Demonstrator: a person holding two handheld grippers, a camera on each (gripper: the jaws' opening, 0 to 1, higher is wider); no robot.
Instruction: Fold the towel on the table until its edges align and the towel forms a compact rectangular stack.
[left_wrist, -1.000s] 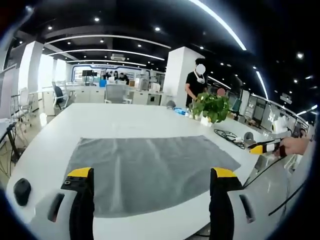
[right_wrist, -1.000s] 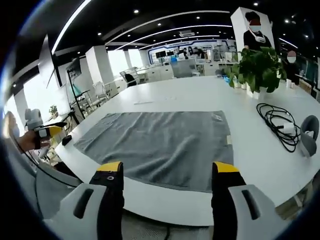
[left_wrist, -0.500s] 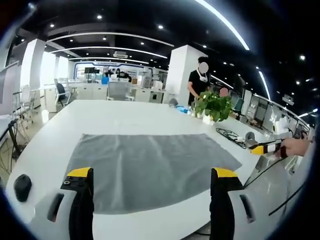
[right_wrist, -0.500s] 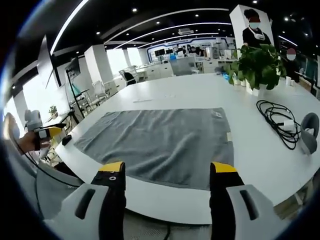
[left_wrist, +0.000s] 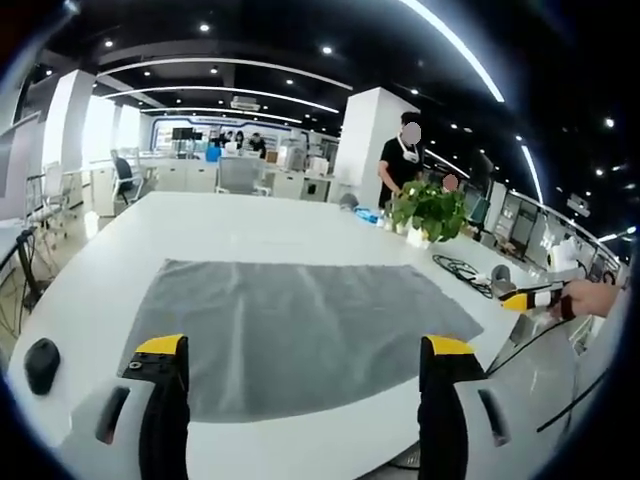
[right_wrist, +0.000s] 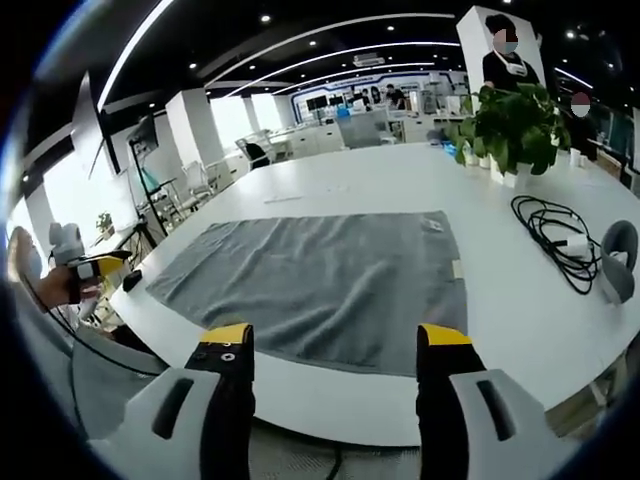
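Yellow-tipped jaws of the left gripper (left_wrist: 305, 350) and the right gripper (right_wrist: 333, 338) are standing apart, gripping nothing. Just beyond them the grey rectangular terry towel (left_wrist: 300, 335) is lying flat and unfolded on the white worktop (left_wrist: 240, 225), near hem towards both grippers, long axis running across them. The right gripper view is also showing a coiled black cable (right_wrist: 552, 235) past the towel's right edge.

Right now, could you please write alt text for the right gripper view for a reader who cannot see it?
A grey towel lies spread flat and unfolded on a white table, just beyond the open right gripper with yellow-tipped jaws. A coiled black cable and a potted plant sit to its right.
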